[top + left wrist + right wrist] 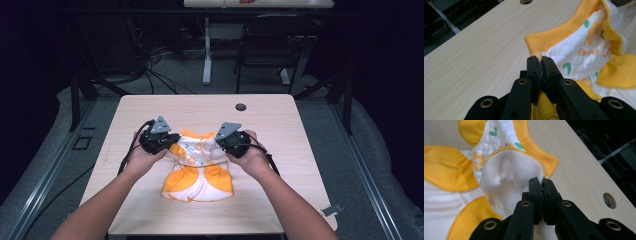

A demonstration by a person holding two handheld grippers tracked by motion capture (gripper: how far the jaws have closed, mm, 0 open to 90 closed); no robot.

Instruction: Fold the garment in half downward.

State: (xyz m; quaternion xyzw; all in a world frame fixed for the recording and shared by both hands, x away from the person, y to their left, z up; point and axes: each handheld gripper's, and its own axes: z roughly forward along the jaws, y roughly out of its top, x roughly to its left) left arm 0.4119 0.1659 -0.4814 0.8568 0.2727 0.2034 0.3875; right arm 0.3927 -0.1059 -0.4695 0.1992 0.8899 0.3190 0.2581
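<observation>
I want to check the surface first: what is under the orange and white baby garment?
The baby garment lies on the light wooden table, its upper edge pinched by the left hand-held gripper and the right hand-held gripper. What the cloth covers cannot be seen.

A pale wooden bench [150, 200] has a round cable hole [241, 107] at one o'clock; a black chair [272, 45] stands beyond at twelve.
</observation>
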